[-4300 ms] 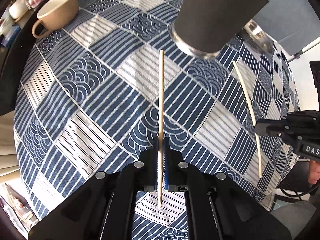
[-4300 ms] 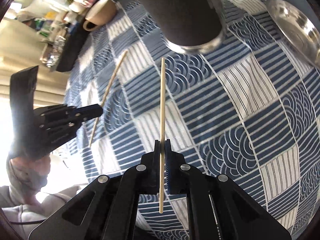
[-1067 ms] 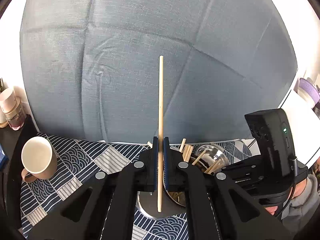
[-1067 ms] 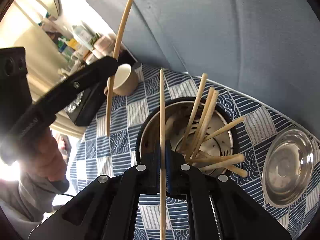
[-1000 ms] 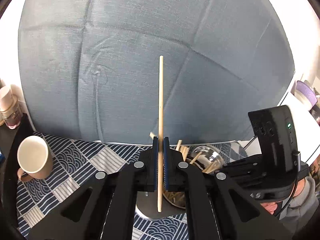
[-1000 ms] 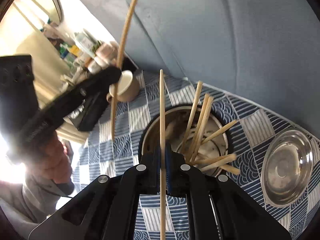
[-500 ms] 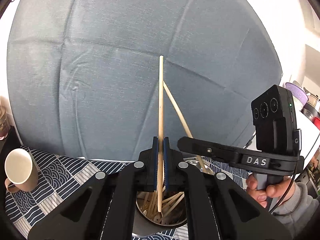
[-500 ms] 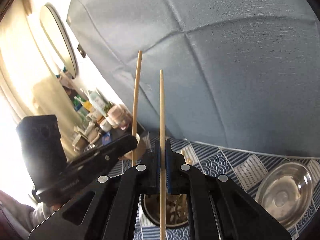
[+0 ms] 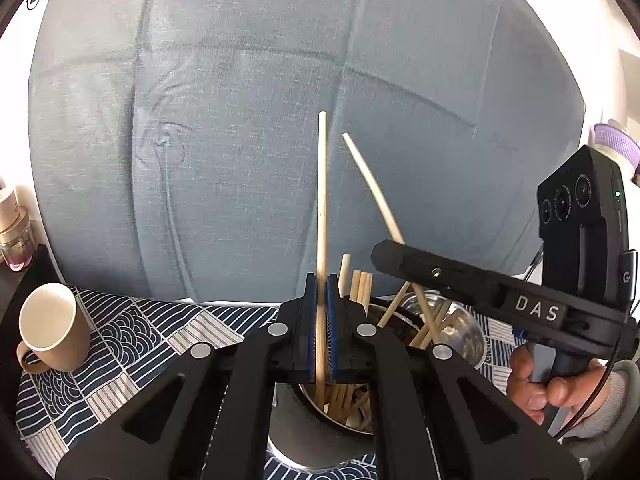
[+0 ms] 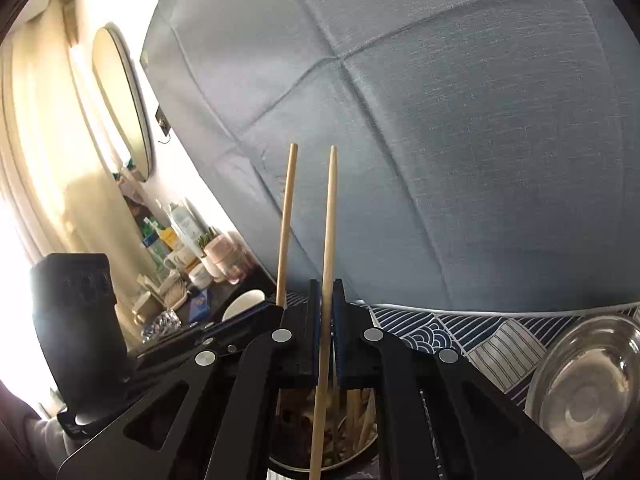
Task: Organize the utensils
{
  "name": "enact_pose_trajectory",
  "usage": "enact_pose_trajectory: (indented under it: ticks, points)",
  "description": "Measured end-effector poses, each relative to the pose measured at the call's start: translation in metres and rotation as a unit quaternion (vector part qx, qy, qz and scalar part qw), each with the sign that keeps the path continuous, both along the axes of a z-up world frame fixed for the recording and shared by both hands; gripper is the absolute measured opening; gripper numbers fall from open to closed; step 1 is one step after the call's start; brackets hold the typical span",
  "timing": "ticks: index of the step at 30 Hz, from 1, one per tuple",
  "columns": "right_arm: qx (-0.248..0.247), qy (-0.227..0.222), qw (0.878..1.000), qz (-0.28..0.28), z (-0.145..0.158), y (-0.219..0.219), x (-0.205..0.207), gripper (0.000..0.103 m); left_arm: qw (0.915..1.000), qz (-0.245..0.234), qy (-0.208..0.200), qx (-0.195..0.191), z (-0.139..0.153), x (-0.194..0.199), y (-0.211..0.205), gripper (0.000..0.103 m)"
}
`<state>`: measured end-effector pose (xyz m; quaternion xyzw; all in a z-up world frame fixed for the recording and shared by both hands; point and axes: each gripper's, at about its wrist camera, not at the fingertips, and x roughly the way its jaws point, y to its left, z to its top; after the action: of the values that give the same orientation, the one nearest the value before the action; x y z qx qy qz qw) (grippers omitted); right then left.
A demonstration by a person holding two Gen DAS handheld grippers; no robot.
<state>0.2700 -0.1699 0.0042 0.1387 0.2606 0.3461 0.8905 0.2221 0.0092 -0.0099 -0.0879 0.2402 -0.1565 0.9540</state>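
**Two chopsticks poised over the holder**

Two slender pale wooden chopsticks stand nearly upright above the round steel utensil holder, which already contains a loose bundle of similar sticks. Your left gripper pinches one chopstick low on its shaft, pads pressed together, lower tip inside the holder's mouth. Your right gripper carries the other chopstick; its jaws are opening and the stick tilts slightly between them. Expect each stick to be light, stiff and smooth, so it pivots or slides readily under a slack pinch. Grip near the lower third, square to the shaft, to keep the long upper end from swinging. A beige ceramic mug and a shallow steel dish rest on the blue patterned tablecloth, apart from the holder.
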Motion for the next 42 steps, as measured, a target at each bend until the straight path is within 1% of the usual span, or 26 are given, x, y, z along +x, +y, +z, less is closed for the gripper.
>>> enact_pose_trajectory:
  ticks: [2,6,7,11,13,21,22,24,25,26,27,28,30,32,34,36,38,39,40,42]
  points:
    - [0.017,-0.005,1.000,0.001,0.002,-0.003,0.000,0.007,1.0000,0.001,0.000,0.004,-0.003,0.001,0.000,0.005]
    - [0.033,-0.041,0.999,-0.007,0.010,-0.003,-0.001,0.007,0.9999,0.011,0.000,0.010,-0.002,-0.002,0.002,0.005]
    - [0.036,-0.044,0.998,-0.005,0.010,-0.002,0.000,0.007,0.9998,0.013,0.001,0.012,-0.002,-0.002,0.003,0.005]
    - [0.018,-0.038,0.999,-0.001,0.002,0.003,-0.003,0.007,0.9995,0.014,0.000,0.028,0.000,-0.003,0.001,0.005]
    - [0.018,-0.033,0.999,-0.001,-0.001,0.001,-0.006,0.007,0.9993,0.014,0.000,0.034,0.001,-0.004,-0.001,0.005]
    - [0.019,-0.034,0.999,-0.022,0.010,-0.019,-0.017,0.008,0.9995,0.009,0.004,0.031,-0.001,-0.007,-0.004,0.005]
    - [0.022,-0.033,0.999,-0.024,0.012,-0.021,-0.020,0.008,0.9995,0.007,0.005,0.031,-0.001,-0.008,-0.004,0.007]
    - [0.022,-0.035,0.999,-0.028,0.018,-0.024,-0.024,0.009,0.9995,0.007,0.005,0.029,-0.001,-0.012,-0.004,0.018]
    - [0.023,-0.035,0.999,-0.028,0.020,-0.025,-0.026,0.009,0.9996,0.008,0.004,0.028,0.000,-0.013,-0.004,0.026]
    - [0.023,-0.035,0.999,-0.028,0.022,-0.028,-0.028,0.009,0.9996,0.009,0.003,0.025,0.001,-0.015,-0.003,0.032]
    - [0.020,-0.035,0.999,-0.029,0.023,-0.029,-0.031,0.009,0.9997,0.009,0.003,0.024,0.002,-0.016,-0.002,0.034]
    - [0.017,-0.035,0.999,-0.030,0.025,-0.029,-0.033,0.009,0.9997,0.010,0.002,0.022,0.003,-0.018,-0.001,0.038]
    - [0.012,-0.031,0.999,-0.031,0.025,-0.030,-0.036,0.009,0.9997,0.013,0.002,0.022,0.006,-0.021,0.000,0.041]
    - [0.008,-0.025,0.999,-0.033,0.025,-0.033,-0.041,0.009,0.9996,0.017,0.003,0.023,0.008,-0.025,0.001,0.046]
    - [0.001,-0.021,0.999,-0.034,0.025,-0.032,-0.046,0.013,0.9995,0.020,0.002,0.024,0.009,-0.031,0.004,0.049]
    - [-0.006,-0.019,0.999,-0.036,0.026,-0.032,-0.053,0.032,0.9993,0.022,0.005,0.028,0.010,-0.035,0.006,0.051]
    - [-0.013,-0.024,0.999,-0.039,0.029,-0.031,-0.061,0.038,0.9990,0.030,0.006,0.033,0.010,-0.040,0.009,0.053]
    - [-0.017,-0.024,0.999,-0.040,0.030,-0.031,-0.065,0.045,0.9988,0.033,0.010,0.034,0.009,-0.044,0.012,0.055]
    - [-0.022,-0.024,0.999,-0.042,0.030,-0.030,-0.068,0.049,0.9987,0.037,0.014,0.034,0.008,-0.047,0.015,0.059]
    - [-0.036,-0.021,0.998,-0.054,0.032,-0.029,-0.074,0.066,0.9981,0.045,0.025,0.033,0.007,-0.051,0.019,0.064]
